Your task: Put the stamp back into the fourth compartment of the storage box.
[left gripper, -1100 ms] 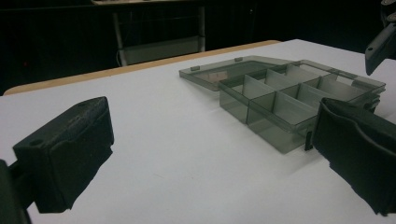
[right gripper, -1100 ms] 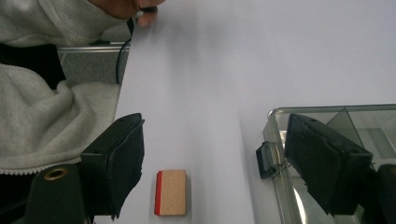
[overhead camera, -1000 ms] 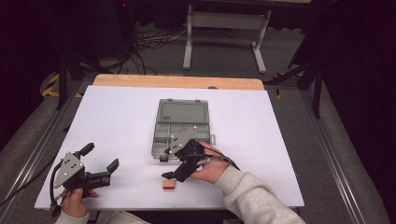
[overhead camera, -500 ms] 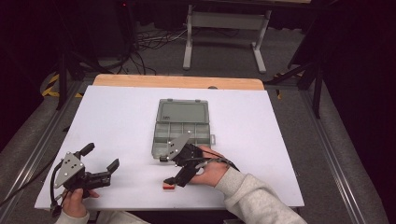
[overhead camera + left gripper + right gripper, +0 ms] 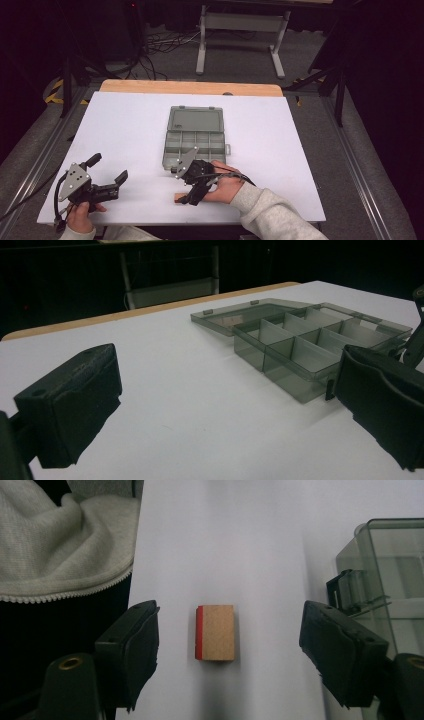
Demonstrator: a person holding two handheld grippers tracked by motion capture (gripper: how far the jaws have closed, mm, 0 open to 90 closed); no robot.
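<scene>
A small tan block point(image 5: 215, 632) with a red side lies flat on the white table, near its front edge point(image 5: 178, 199). My right gripper point(image 5: 232, 620) is open and hangs right over the block, one jaw on each side and neither touching it. In the high view the right gripper point(image 5: 192, 192) points down at the table in front of a grey clear organizer box point(image 5: 167, 150). That box stands open with its lid point(image 5: 196, 120) laid flat behind it. My left gripper point(image 5: 108, 168) is open and empty at the front left, aimed toward the box point(image 5: 300, 347).
The white sheet point(image 5: 125, 130) covers the table, with a wooden strip point(image 5: 190, 87) along the far edge. The box's latch point(image 5: 350, 592) sticks out close to my right jaw. A grey zipped garment point(image 5: 60, 540) hangs past the table's front edge. A metal stand point(image 5: 240, 22) sits on the floor beyond.
My right gripper has moved toward the table's front edge and come over the block, which now sits between its jaws. The left gripper has stayed put.
</scene>
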